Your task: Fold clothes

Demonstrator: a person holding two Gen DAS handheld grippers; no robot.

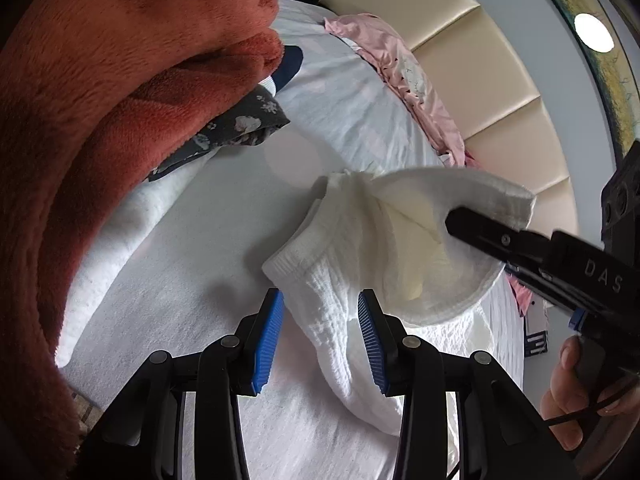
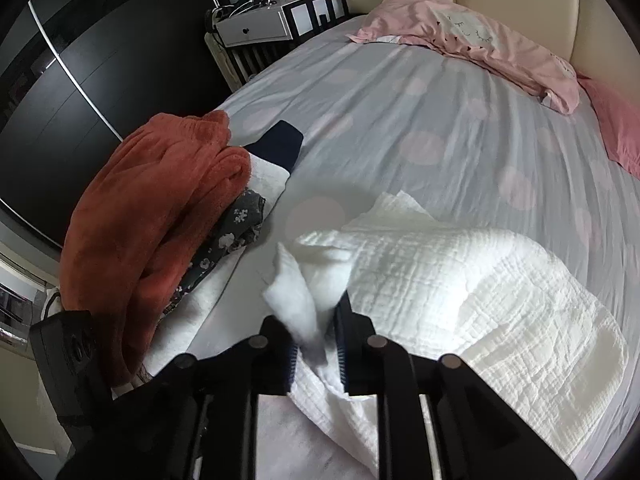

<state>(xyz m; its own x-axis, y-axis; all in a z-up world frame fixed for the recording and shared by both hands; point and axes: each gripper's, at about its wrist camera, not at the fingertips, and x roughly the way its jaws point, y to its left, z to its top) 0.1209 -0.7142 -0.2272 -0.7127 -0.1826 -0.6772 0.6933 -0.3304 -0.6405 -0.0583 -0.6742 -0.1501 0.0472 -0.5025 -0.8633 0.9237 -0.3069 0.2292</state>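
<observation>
White crinkled cloth (image 2: 460,280) (soft, light, floppy): right gripper (image 2: 316,344) fingers pinch its edge; left gripper (image 1: 320,336) fingers gape around a fold.

Two grippers (image 1: 320,336) (image 2: 316,344), one white garment (image 2: 460,280), one rust blanket (image 2: 152,216).

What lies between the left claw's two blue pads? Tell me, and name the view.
A fold of the white crinkled garment runs up between the pads of the open left claw, not pinched. This shows in the left wrist view.
</observation>
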